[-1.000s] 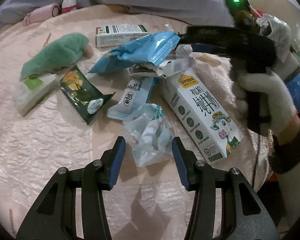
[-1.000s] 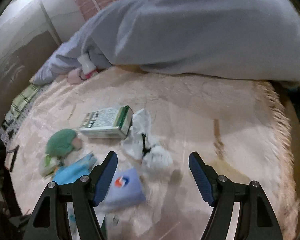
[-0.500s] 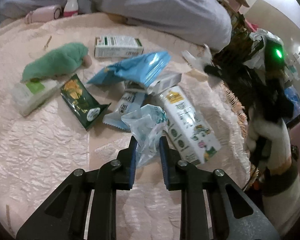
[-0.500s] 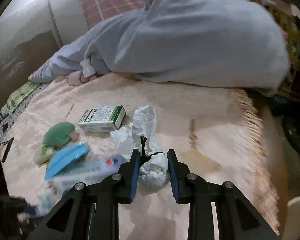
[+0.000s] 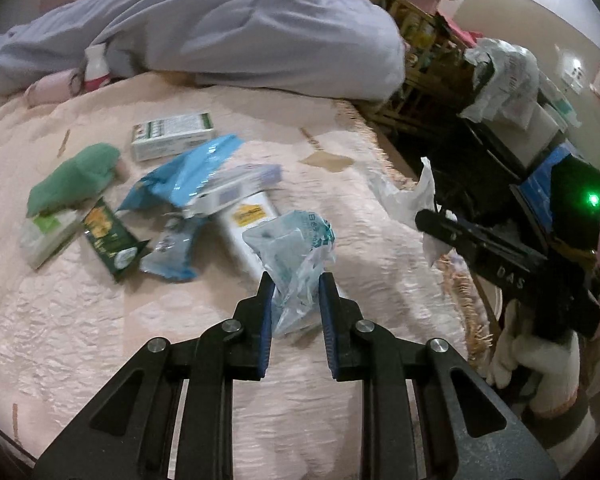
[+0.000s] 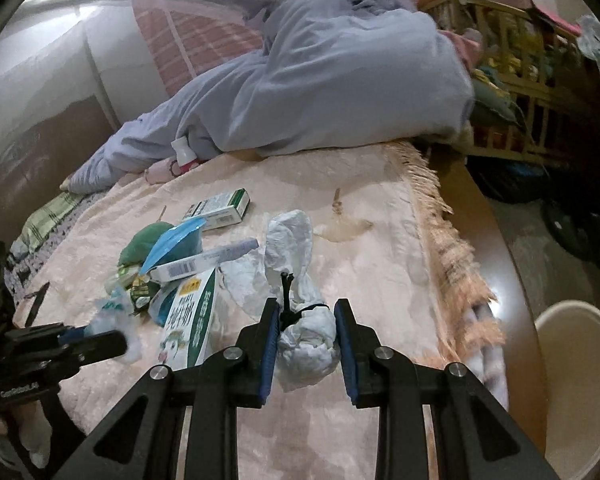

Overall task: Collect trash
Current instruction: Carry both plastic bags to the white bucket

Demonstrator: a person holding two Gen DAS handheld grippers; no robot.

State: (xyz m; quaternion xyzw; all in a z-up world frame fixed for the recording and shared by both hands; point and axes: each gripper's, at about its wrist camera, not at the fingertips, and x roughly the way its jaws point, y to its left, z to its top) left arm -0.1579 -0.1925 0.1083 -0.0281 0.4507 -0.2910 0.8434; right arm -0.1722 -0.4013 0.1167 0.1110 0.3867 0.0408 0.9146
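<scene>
My left gripper (image 5: 296, 280) is shut on a crumpled clear plastic wrapper (image 5: 296, 256) with teal print, lifted above the pink bedspread (image 5: 80, 320). My right gripper (image 6: 307, 306) is shut on a wad of white tissue (image 6: 306, 340) tied with a black band; its loose end (image 6: 290, 236) trails upward. In the left wrist view the right gripper (image 5: 430, 220) sits at the right with that white tissue (image 5: 416, 192) in it. More litter lies on the bedspread: a milk carton (image 6: 192, 320), a blue snack bag (image 5: 184, 176), a green packet (image 5: 112, 240) and a green-and-white box (image 5: 172, 134).
A cream round bin (image 6: 576, 384) stands on the floor at lower right, beside the fringed bed edge (image 6: 452, 256). A person in pale blue-grey clothing (image 6: 320, 84) lies across the far side. A green plush toy (image 5: 74, 178) and a tissue pack (image 5: 48, 236) lie at left. Cluttered shelves (image 6: 520, 80) stand at right.
Both grippers closed, the left on the plastic wrapper and the right on the tissue wad. Both then lifted their loads off the bedspread, the right swinging toward the bed edge.
</scene>
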